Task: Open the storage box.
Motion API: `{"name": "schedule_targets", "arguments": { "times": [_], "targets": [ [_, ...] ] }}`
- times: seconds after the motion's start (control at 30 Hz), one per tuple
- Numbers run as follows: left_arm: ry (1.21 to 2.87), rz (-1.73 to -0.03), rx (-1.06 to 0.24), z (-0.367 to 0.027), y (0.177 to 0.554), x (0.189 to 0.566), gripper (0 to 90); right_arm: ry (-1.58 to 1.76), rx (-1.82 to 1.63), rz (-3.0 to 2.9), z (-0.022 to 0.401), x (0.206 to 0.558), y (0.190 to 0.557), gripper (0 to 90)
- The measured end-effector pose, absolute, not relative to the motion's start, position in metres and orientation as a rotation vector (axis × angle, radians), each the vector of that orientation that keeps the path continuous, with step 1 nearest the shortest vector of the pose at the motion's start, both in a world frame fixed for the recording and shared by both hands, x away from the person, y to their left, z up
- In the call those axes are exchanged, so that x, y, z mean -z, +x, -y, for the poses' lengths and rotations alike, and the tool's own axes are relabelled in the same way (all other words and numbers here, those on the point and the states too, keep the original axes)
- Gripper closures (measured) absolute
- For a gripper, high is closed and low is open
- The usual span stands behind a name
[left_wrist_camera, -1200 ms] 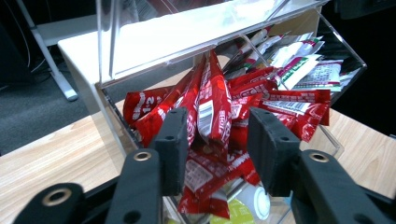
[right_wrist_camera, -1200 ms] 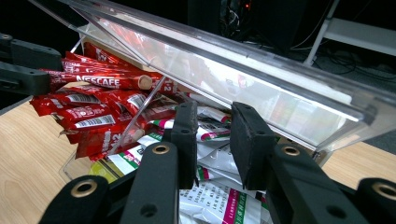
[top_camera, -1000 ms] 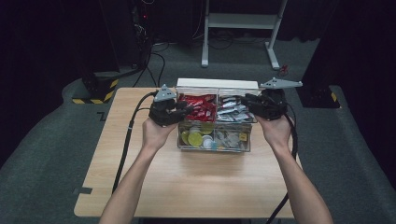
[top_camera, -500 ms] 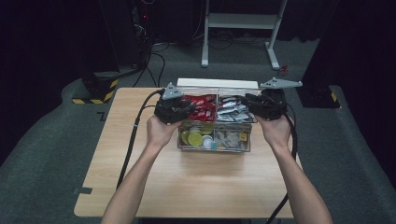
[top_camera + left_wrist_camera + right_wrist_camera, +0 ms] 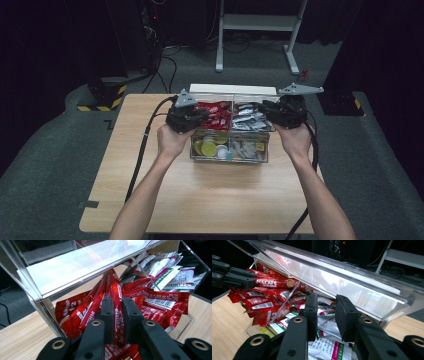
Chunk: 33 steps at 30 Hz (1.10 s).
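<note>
Two tools: both inside the box (image 5: 227,152) at the desk's far edge.
Left tool (image 5: 117,315): just closing, clamped on a red stick (image 5: 116,302).
Right tool (image 5: 325,315): shut among white sachets (image 5: 324,345); hold unclear.
Lift: straight up, clear of lid (image 5: 75,267).

Dim, dark surroundings; overhead light on the table (image 5: 200,200), white glare on the box lid (image 5: 75,267), near jaws soft
</note>
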<state>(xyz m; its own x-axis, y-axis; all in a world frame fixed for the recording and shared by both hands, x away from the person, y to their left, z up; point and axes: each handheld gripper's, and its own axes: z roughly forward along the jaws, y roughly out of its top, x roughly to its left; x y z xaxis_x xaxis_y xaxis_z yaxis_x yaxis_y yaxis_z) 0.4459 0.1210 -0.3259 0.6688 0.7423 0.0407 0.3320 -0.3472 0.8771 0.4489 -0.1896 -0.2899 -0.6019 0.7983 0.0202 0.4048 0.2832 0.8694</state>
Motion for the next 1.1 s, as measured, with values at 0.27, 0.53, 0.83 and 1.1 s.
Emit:
{"name": "schedule_targets", "arguments": {
  "times": [0.27,0.53,0.83,1.1],
  "targets": [
    [1.931,-0.831,-0.536,-0.124,0.444,0.325,83.4,1.084,-1.260,-2.136,0.189,0.290,0.449,71.3],
    [1.924,-0.813,-0.512,-0.126,0.441,0.323,84.5,1.086,-1.260,-2.133,0.189,0.290,0.448,71.2],
    [1.920,-0.807,-0.498,-0.131,0.437,0.321,85.0,1.085,-1.259,-2.131,0.189,0.290,0.448,71.1],
    [1.915,-0.796,-0.481,-0.134,0.434,0.319,85.2,1.096,-1.254,-2.130,0.188,0.290,0.448,71.0]
  ]
}}
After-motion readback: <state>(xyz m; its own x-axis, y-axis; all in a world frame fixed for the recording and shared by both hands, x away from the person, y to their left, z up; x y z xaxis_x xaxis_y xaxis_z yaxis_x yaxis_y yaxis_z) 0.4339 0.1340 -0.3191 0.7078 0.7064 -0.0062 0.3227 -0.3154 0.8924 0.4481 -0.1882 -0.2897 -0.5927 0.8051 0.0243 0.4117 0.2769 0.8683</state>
